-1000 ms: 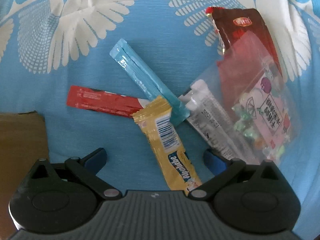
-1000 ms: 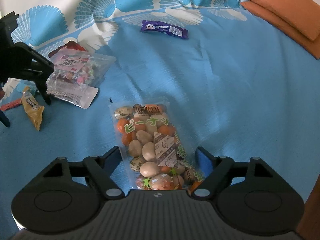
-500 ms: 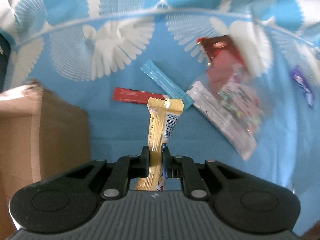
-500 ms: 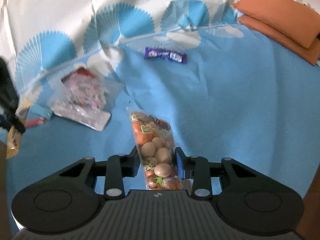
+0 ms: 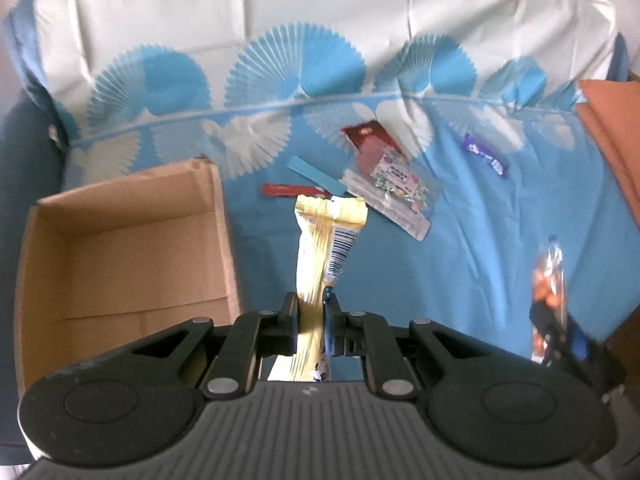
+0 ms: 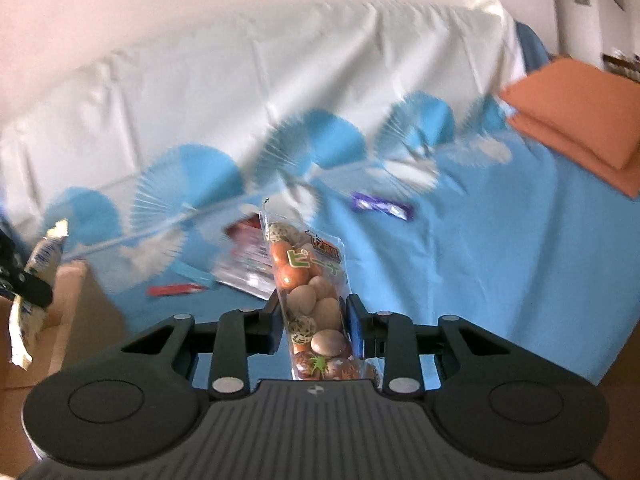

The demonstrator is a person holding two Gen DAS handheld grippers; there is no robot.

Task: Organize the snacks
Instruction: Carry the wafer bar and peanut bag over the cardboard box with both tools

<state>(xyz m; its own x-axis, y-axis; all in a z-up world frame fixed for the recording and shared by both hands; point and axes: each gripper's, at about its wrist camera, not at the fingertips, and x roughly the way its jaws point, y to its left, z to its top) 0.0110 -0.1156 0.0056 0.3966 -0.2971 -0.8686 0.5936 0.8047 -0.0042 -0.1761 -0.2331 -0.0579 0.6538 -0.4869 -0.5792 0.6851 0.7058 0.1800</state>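
Yellow wrapper point(image 5: 320, 248), brown box point(image 5: 120, 248), blue fan-patterned cloth point(image 5: 480, 240).

Matt brown cardboard box point(image 5: 120, 248); beside it, creased cotton-like printed cloth point(image 5: 480, 248). On that cloth, glossy foil yellow wrapper point(image 5: 320, 240), shiny clear plastic peanut bag point(image 6: 312, 292), matt black plastic gripper bodies.

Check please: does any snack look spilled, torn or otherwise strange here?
Nothing looks spilled or torn. The left gripper pinches the yellow bar, the right gripper the peanut bag. The cardboard box holds no snack yet; the other packets lie overlapping on the blue cloth.
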